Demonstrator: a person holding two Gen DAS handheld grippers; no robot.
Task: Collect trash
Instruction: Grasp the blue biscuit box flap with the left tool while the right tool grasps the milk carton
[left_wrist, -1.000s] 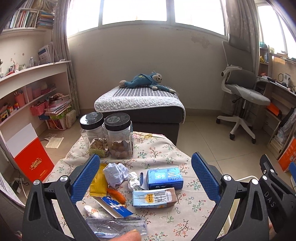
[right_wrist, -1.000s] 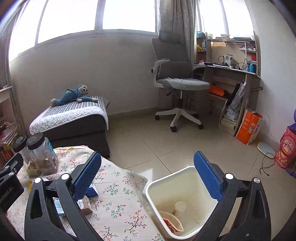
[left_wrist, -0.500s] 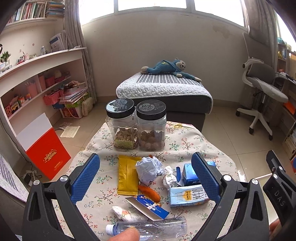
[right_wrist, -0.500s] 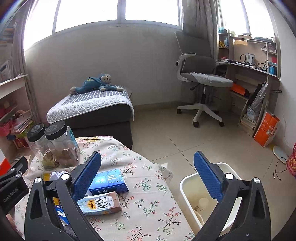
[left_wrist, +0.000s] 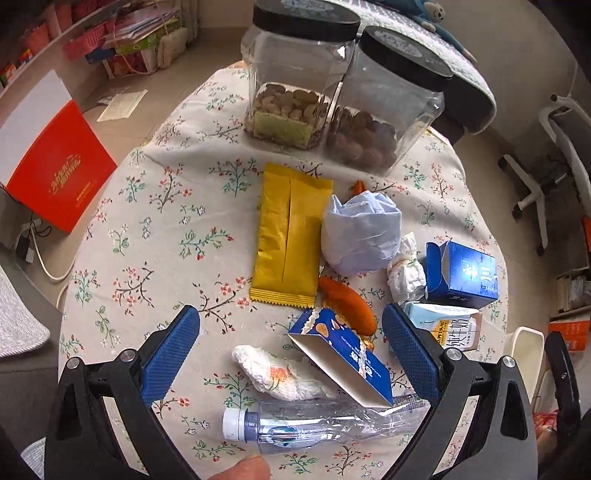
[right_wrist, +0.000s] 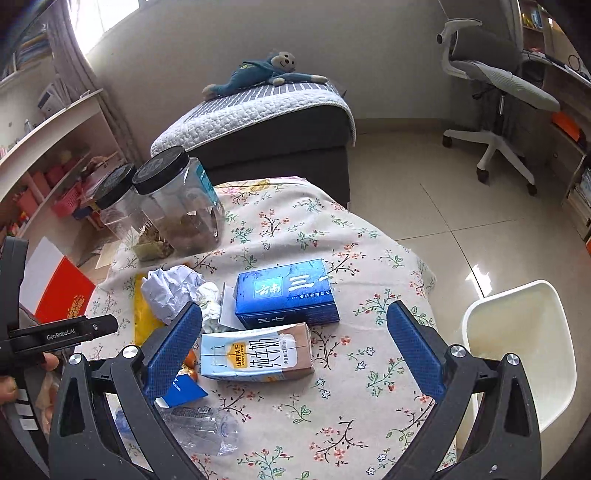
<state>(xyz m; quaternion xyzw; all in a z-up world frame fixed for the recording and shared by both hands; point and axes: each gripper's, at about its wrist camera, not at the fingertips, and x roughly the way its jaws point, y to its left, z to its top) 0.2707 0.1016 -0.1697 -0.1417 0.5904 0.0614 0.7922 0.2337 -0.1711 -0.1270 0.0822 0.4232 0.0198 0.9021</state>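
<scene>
Trash is spread over the floral-cloth worktop (left_wrist: 155, 229), all of it loose, none gripped.

Left gripper (left_wrist: 291, 350) hovers above the near edge, fingers (left_wrist: 171, 354) spread wide. Between and just ahead of them: a white tissue wad (left_wrist: 273, 373), a blue snack box (left_wrist: 347, 362) tilted on edge, and a clear plastic bottle (left_wrist: 314, 424) lying on its side nearest the camera, cap to the left. The box's low corner rests over the bottle. An orange wrapper (left_wrist: 347, 304) lies just beyond the box. Further out: a yellow foil packet (left_wrist: 288, 240) lying flat, a crumpled paper ball (left_wrist: 362, 232) touching its right edge, a small white wad (left_wrist: 404, 273) beside that.

Right gripper (right_wrist: 295, 350) also has its fingers (right_wrist: 415, 349) wide apart, holding nothing. A milk carton (right_wrist: 258, 354) lies on its side between them, close to the left finger; whether it touches the pad cannot be told. A dark blue box (right_wrist: 288, 295) sits just behind the carton, touching or nearly so.

2 clear jars (left_wrist: 343, 92) with black lids stand side by side at the far edge of the worktop.

A white bin (right_wrist: 524, 354) stands on the floor just right of the worktop, beside the right finger in the right wrist view.
</scene>
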